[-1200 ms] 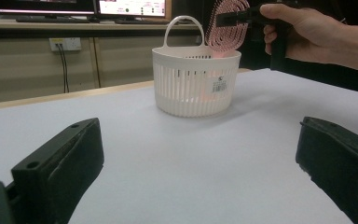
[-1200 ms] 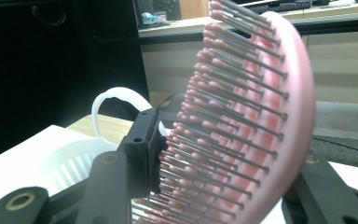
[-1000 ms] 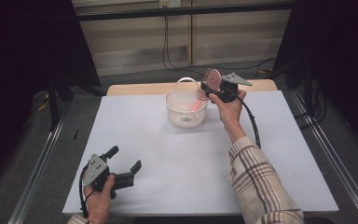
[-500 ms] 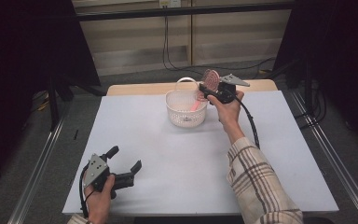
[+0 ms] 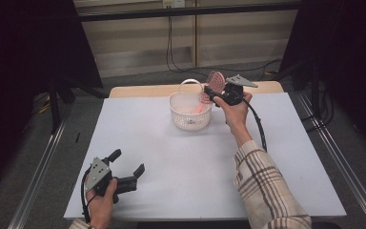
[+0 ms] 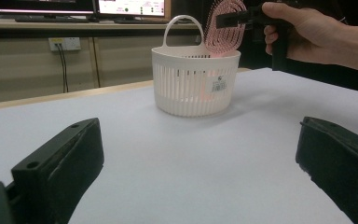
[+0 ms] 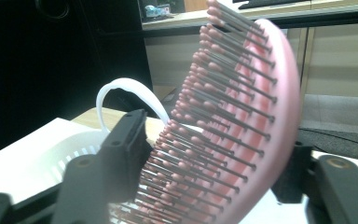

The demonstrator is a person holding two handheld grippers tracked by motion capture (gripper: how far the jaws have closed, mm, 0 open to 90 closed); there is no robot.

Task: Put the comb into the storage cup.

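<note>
A pink hairbrush (image 5: 215, 81) stands with its handle down in the white slotted basket (image 5: 190, 112) at the table's far middle. Its bristled head (image 7: 242, 107) rises above the rim. My right gripper (image 5: 213, 93) hovers at the basket's right rim with the brush head between its jaws. The jaws have just been opening, and the pads (image 7: 126, 140) now sit close beside the bristles and the back without clamping them. From the left gripper view, the basket (image 6: 191, 88) and brush (image 6: 223, 23) are straight ahead. My left gripper (image 5: 128, 161) rests open and empty near the front left corner.
The basket's loop handle (image 7: 121, 91) arches up just behind the brush. The white table top (image 5: 181, 167) spreads between the two grippers. A cable (image 5: 259, 129) trails from the right gripper along the checked sleeve. Metal rails (image 5: 33, 186) run along both sides of the table.
</note>
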